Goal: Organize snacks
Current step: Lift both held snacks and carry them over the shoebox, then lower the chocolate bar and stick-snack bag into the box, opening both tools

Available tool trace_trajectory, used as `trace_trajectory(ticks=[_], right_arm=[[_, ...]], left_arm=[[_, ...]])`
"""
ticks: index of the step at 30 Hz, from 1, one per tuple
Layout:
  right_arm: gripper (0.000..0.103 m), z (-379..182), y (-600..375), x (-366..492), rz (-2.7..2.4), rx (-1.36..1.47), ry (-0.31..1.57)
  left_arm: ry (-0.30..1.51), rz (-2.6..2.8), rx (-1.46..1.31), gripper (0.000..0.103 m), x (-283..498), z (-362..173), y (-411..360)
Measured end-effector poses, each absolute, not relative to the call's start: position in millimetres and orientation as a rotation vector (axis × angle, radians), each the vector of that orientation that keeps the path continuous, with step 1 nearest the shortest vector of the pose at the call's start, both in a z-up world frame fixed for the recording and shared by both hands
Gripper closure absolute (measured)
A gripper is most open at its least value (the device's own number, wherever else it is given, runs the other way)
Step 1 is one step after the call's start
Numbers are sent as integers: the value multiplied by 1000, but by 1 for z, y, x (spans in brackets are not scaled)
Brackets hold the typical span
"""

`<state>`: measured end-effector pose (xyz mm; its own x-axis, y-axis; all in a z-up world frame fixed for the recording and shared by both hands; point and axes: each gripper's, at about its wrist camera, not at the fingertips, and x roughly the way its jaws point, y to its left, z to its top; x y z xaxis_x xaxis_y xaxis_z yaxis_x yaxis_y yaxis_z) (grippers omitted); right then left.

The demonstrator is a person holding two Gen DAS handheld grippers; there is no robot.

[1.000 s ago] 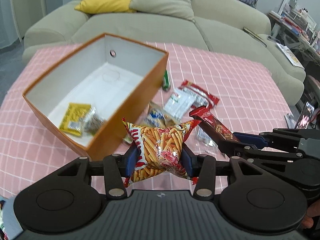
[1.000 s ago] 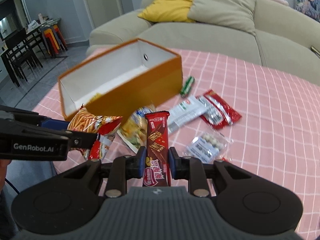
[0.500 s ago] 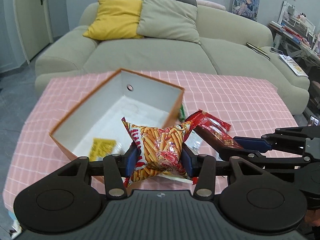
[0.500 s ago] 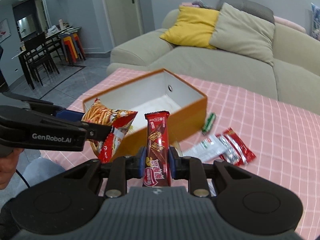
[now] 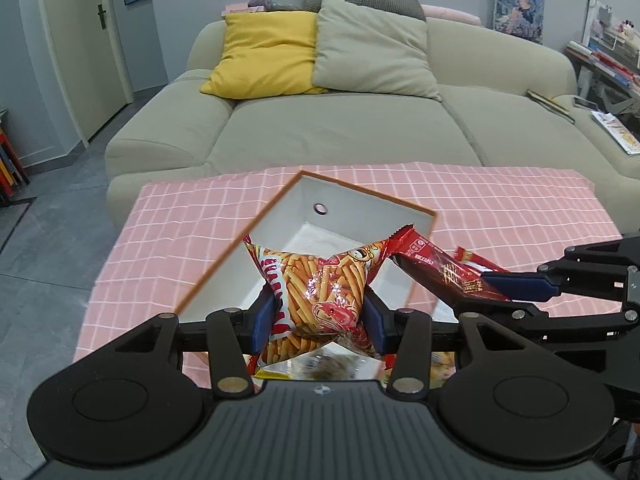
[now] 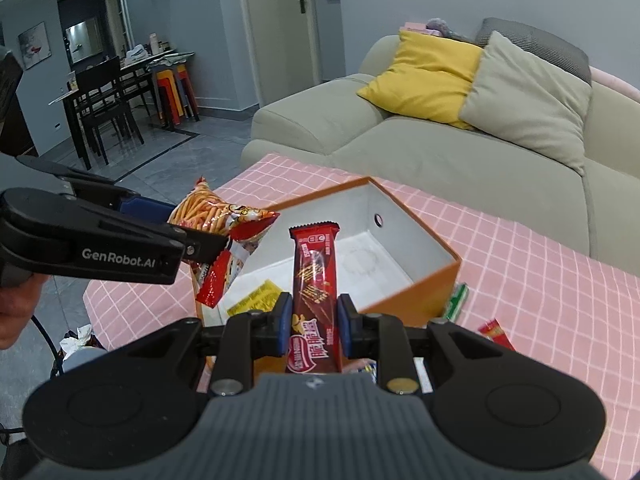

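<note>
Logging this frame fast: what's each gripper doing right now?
Left gripper: closed on the shrimp-stick bag.
Right gripper: closed on the chocolate wafer bar.

Orange box (image 6: 416, 300) on pink-checked table (image 6: 540, 264)

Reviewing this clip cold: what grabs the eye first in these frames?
Two snacks held up over the open orange box on the pink checked tablecloth. The left gripper pinches an orange shrimp-stick bag; beside it, the right gripper clamps a dark red chocolate bar. A yellow packet already lies inside the box.
</note>
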<state>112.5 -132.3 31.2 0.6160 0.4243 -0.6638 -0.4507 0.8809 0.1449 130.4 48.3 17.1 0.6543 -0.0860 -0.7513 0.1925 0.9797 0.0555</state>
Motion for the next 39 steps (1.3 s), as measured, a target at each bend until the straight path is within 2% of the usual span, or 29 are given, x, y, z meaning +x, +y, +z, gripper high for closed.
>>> trace_trajectory(ticks=[12,27,39], right_arm=[[83,16,-101,172,542,-59,819],[83,-37,-54,233,554,-301,920],[83,-80,-41,250,572,-388,1019]], left_arm=[[925,-121,162,50,178,-2,66],[1119,-49,239,49,220,-74,88],[1180,-68,322,49,233,-101,77]])
